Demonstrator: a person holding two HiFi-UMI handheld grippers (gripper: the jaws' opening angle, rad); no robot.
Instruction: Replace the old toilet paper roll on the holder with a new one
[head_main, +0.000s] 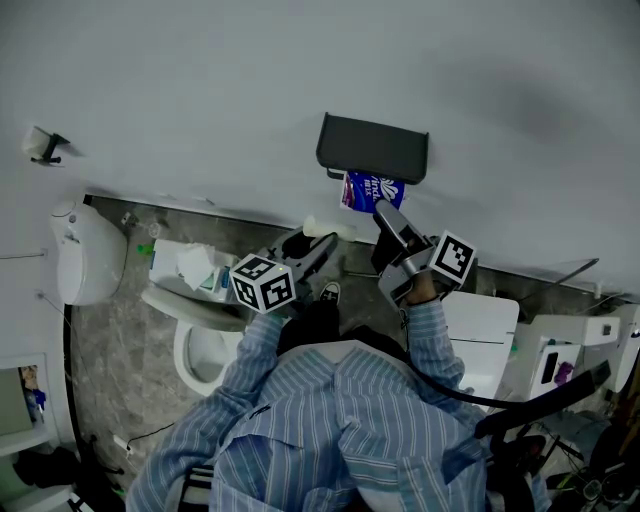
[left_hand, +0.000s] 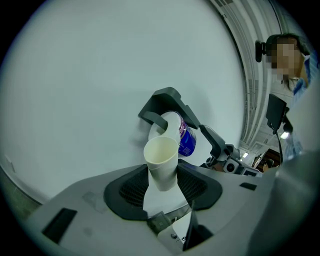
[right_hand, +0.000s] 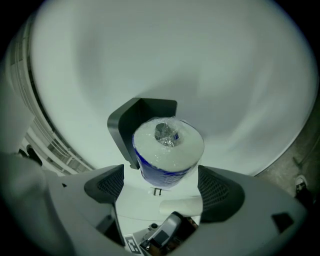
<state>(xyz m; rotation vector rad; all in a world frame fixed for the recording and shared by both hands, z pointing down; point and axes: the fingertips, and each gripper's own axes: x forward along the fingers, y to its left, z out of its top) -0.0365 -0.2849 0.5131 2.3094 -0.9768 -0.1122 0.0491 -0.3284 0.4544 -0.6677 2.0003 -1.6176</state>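
Note:
A dark grey holder (head_main: 372, 148) hangs on the white wall. Just below it is the new roll (head_main: 368, 190), white with a blue printed wrapper, and my right gripper (head_main: 378, 208) is shut on it. In the right gripper view the wrapped roll (right_hand: 167, 150) sits end-on between the jaws, right in front of the holder (right_hand: 132, 125). My left gripper (head_main: 322, 240) is lower and to the left, shut on the empty cardboard tube (left_hand: 162, 162). The left gripper view also shows the holder (left_hand: 167, 102) and the new roll (left_hand: 185, 137) beyond the tube.
A toilet (head_main: 200, 330) stands at lower left with a tissue pack (head_main: 190, 265) on its tank. A white wall unit (head_main: 85, 250) is at far left, with a small hook (head_main: 42, 146) above it. A white cabinet (head_main: 485, 330) is on the right.

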